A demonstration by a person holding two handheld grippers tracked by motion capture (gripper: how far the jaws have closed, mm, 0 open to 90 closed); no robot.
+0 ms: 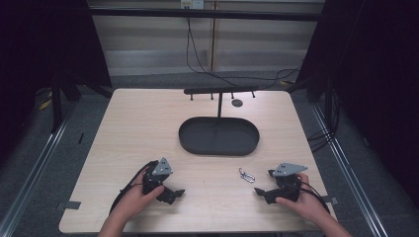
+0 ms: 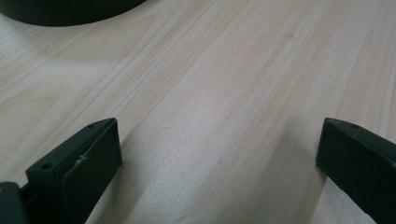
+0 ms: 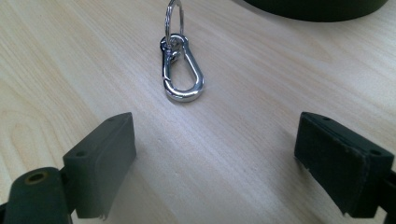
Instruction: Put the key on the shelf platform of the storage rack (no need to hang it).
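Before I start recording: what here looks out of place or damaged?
Nothing stands out. The clip lies flat on the table, off the black tray and its stand; both grippers are open.

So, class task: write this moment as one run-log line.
left gripper: open, idle | right gripper: open, facing clip | clip: flat on table, untouched | tray: empty

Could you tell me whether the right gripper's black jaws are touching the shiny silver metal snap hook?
Apart. The right gripper view shows bare wood between the open right gripper and the silver snap hook lying ahead.
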